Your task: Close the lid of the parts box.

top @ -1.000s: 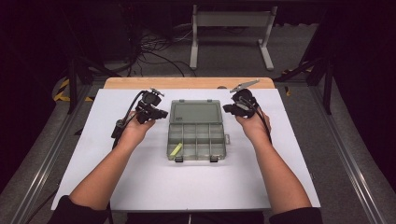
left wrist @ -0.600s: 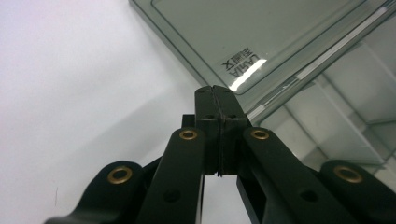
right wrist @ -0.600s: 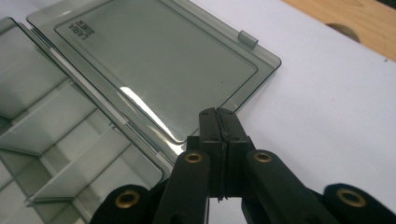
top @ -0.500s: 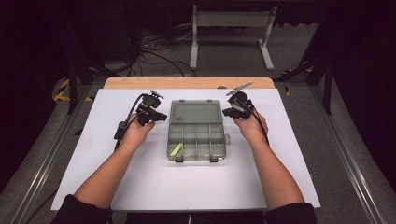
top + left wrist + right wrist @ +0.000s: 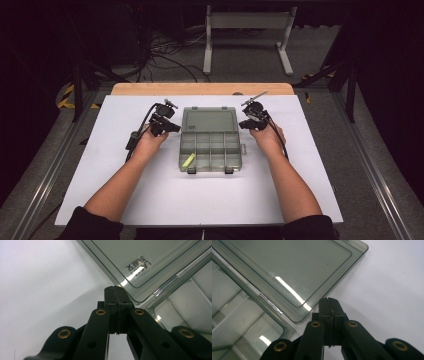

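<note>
The translucent grey-green plastic compartment box (image 5: 210,140) lay open and flat at mid-surface, its lid folded back away from the person, one yellow-green item (image 5: 188,160) in its front-left compartment.

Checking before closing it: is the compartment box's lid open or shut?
Open: the lid lies flat behind the compartment box, dividers exposed.

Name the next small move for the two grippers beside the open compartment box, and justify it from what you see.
Probably slide both shut tips under the lid's side edges to lift it. The left gripper and right gripper are shut with nothing between the jaws, each low beside a near corner of the lid, which lies flat and open behind the tray on the white table.
</note>
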`<move>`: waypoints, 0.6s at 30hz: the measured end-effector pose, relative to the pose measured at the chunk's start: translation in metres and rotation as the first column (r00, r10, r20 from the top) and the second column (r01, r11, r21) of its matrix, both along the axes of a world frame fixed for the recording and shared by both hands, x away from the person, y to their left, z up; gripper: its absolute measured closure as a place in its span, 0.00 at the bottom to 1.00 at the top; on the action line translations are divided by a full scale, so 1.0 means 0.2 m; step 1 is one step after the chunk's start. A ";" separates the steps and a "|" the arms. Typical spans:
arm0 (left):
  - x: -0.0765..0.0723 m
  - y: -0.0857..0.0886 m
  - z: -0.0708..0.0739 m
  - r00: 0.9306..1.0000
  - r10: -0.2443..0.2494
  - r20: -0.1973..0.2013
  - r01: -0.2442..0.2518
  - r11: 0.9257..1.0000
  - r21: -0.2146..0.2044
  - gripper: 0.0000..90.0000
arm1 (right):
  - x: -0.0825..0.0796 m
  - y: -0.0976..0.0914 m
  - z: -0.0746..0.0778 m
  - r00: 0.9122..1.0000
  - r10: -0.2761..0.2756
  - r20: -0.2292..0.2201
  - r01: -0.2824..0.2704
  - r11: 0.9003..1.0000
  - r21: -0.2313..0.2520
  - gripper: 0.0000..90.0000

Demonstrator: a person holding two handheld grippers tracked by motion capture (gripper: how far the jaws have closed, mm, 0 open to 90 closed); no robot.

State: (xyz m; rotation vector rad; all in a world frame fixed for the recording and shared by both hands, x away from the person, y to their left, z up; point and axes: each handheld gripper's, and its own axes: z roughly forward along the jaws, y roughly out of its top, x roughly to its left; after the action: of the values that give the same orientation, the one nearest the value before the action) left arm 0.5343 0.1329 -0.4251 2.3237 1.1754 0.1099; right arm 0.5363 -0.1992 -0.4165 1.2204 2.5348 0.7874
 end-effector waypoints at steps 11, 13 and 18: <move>0.02 -0.02 -0.05 0.999 -0.016 -0.030 0.017 0.999 0.028 0.99 | 0.02 0.01 -0.05 0.999 -0.001 -0.038 0.001 1.000 -0.012 1.00; 0.02 -0.02 -0.05 0.999 -0.014 -0.030 0.015 0.999 0.029 0.99 | 0.02 0.01 -0.06 0.999 -0.001 -0.042 0.000 1.000 -0.012 1.00; 0.02 -0.01 -0.05 0.999 -0.016 -0.033 0.017 1.000 0.024 0.99 | 0.02 0.01 -0.07 0.998 0.005 -0.055 -0.006 1.000 -0.019 1.00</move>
State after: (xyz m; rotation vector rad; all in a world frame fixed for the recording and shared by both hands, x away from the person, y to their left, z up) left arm 0.5387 0.1302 -0.4352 2.3640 1.1767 0.0811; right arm 0.5411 -0.1971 -0.4301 1.2459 2.5845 0.7387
